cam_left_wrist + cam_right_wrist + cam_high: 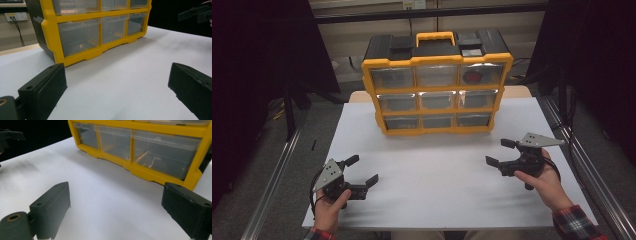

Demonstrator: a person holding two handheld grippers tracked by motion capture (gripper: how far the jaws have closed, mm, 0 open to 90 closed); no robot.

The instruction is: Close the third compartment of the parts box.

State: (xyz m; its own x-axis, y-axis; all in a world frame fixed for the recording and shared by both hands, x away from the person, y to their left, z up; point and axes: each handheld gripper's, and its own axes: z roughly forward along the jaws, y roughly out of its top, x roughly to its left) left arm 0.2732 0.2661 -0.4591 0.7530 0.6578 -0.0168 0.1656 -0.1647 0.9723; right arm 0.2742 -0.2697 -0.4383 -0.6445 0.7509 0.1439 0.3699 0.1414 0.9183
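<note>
A yellow and black drawer organiser with clear drawers stands upright at the back of the white table; its top right drawer holds something red. My left gripper rests near the front left of the table, open, nothing between its jaws. On the right, my right gripper is held open and empty too. The left gripper view looks at the organiser's lower drawers beyond the open left gripper. In the right gripper view the organiser stands ahead of the right gripper.
Metal rails run along both sides of the table. Dark curtains hang at left and right. The organiser has a yellow carry handle on top. White table surface lies between the two grippers.
</note>
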